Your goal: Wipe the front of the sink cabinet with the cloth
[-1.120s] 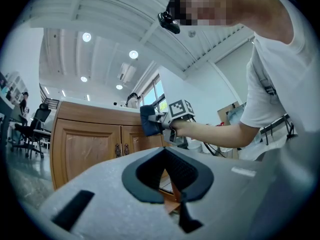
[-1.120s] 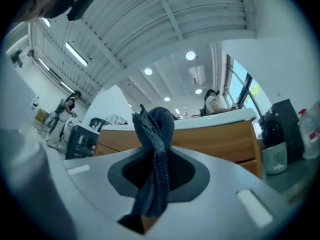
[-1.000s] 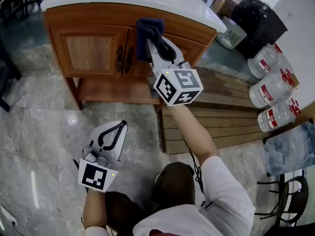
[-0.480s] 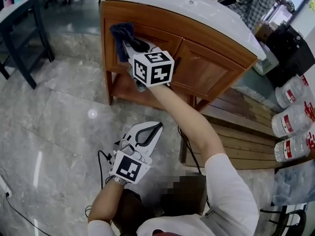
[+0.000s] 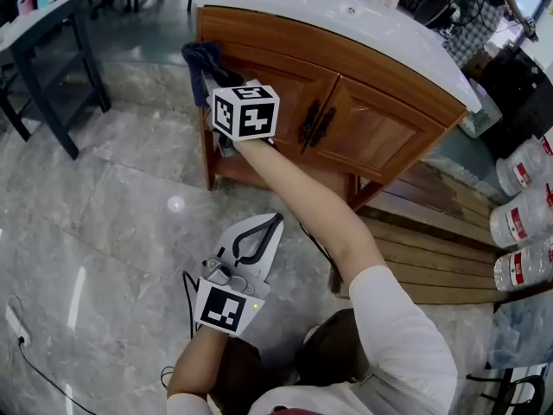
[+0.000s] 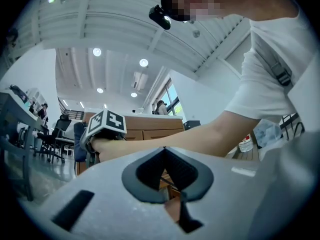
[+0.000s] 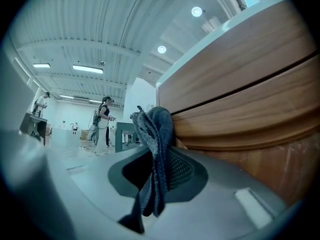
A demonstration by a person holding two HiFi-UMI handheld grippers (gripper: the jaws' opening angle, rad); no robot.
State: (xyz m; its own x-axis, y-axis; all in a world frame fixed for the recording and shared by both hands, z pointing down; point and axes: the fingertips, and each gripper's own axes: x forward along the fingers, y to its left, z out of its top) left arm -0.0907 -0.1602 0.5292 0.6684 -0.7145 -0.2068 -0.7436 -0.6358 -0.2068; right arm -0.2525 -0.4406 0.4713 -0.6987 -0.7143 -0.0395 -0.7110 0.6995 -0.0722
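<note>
Right gripper view is showing the right gripper (image 7: 159, 160) clamping its jaws on the dark blue cloth (image 7: 158, 129), which is bunching between them and touching the wooden front of the sink cabinet (image 7: 240, 84) at its upper left corner, just under the white top. Head view is showing the left gripper (image 5: 259, 236) hanging well below and in front of the cabinet, jaws closed together on nothing. The wiping is probably only starting at this corner, with the doors and the dark handles (image 5: 314, 122) at the cabinet's middle not yet covered. Doing it well is likely meaning pressing the cloth's loose fold flat against the wood, sweeping steadily toward the cabinet's right side, and working downward in overlapping passes while holding the hard jaw tips off the finish.
</note>
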